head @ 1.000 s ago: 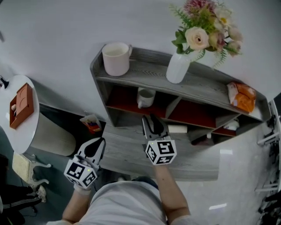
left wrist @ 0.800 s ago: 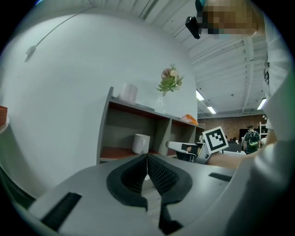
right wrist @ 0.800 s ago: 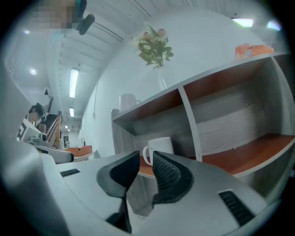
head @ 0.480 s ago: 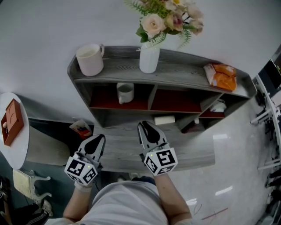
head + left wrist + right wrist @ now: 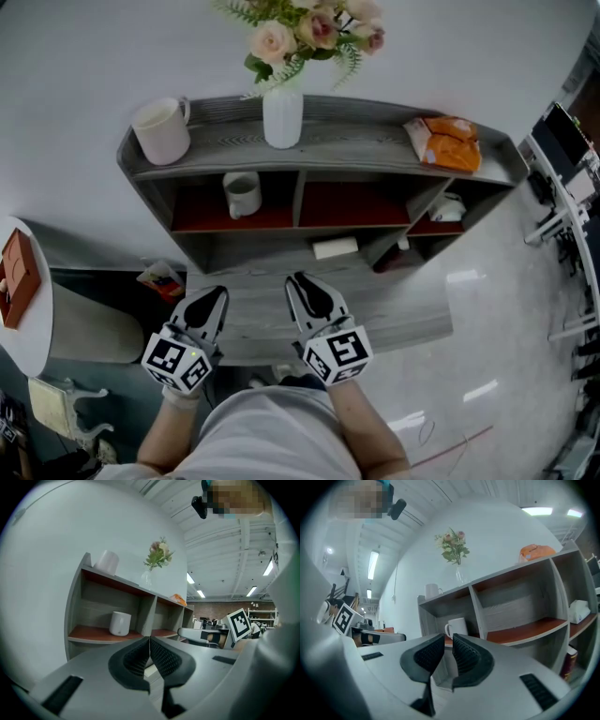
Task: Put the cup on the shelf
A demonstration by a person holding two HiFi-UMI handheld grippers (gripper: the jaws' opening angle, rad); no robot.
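Note:
A white cup stands upright in the left compartment of the grey shelf, on its red-brown board; it also shows as the cup and the cup in the gripper views. A second, larger mug sits on the shelf's top at the left end. My left gripper is shut and empty, in front of the shelf's low board. My right gripper is also empty, its jaws drawn together to a thin slit, short of the shelf and apart from the cup.
On the shelf's top stand a white vase of flowers and an orange bag. A white box lies on the low board, and small items fill the right compartments. A round white table is at the left.
The view has swung, so the shelf now sits more to the left and centre. My right gripper has drawn back a little from the shelf. The left gripper has barely moved.

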